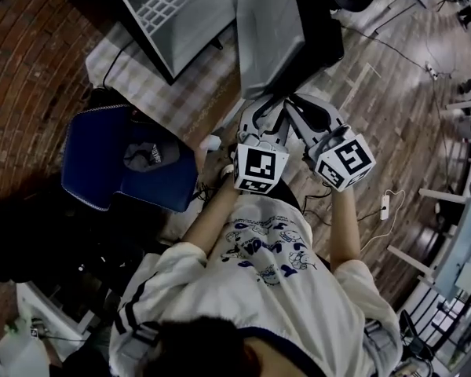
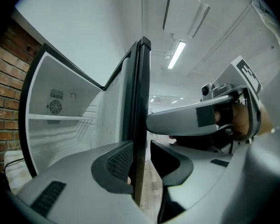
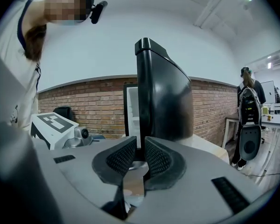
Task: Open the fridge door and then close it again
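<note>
The fridge stands open, with its white inside and shelf [image 1: 180, 14] [image 2: 60, 120] showing. Its dark door [image 1: 268, 30] [image 2: 141, 92] [image 3: 163, 92] swings out toward me. In the left gripper view the door's thin free edge runs between the jaws of my left gripper [image 1: 268, 107] [image 2: 140, 164], which is shut on it. My right gripper [image 1: 300, 104] [image 3: 141, 160] is close beside it on the door's outer side. Its pads are shut to a narrow slit with nothing between them, and the door edge rises just beyond the tips. One right finger [image 2: 177, 120] reaches to the door.
A blue chair [image 1: 129, 159] with a cap on it stands to the left of me. A brick wall [image 1: 23, 69] [image 3: 84, 111] runs behind the fridge. Cables and a power strip [image 1: 385, 206] lie on the wood floor. A person with a backpack [image 3: 247, 101] stands at the far right.
</note>
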Demonstrator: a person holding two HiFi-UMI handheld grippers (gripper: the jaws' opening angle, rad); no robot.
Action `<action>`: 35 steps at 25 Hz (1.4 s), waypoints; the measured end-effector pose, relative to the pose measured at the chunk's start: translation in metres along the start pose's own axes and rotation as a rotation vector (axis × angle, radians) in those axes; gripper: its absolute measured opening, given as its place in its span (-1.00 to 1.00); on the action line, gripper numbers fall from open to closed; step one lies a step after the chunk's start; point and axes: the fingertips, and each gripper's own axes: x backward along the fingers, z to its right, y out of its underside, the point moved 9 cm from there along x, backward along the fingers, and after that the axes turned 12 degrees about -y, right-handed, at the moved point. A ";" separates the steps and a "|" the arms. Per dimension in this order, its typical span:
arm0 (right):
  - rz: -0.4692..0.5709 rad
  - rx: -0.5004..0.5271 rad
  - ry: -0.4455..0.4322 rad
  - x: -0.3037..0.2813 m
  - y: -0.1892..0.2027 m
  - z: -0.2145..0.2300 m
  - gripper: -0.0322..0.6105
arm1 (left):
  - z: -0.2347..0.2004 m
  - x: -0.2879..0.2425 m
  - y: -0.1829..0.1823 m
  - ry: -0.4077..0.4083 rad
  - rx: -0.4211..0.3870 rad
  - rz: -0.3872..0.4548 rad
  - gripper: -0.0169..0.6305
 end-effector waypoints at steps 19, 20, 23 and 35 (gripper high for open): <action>-0.034 0.051 -0.263 -0.113 -0.017 -0.040 -0.68 | -0.108 0.030 0.001 -0.274 0.023 -0.005 -0.57; -0.034 0.052 -0.271 -0.118 -0.018 -0.039 -0.68 | -0.114 0.030 0.001 -0.283 0.026 -0.006 -0.57; -0.033 0.054 -0.287 -0.131 -0.021 -0.038 -0.68 | -0.130 0.031 0.000 -0.310 0.029 -0.011 -0.57; -0.016 0.035 -0.305 -0.179 -0.034 -0.018 -0.68 | -0.181 0.025 -0.001 -0.409 0.043 -0.021 -0.49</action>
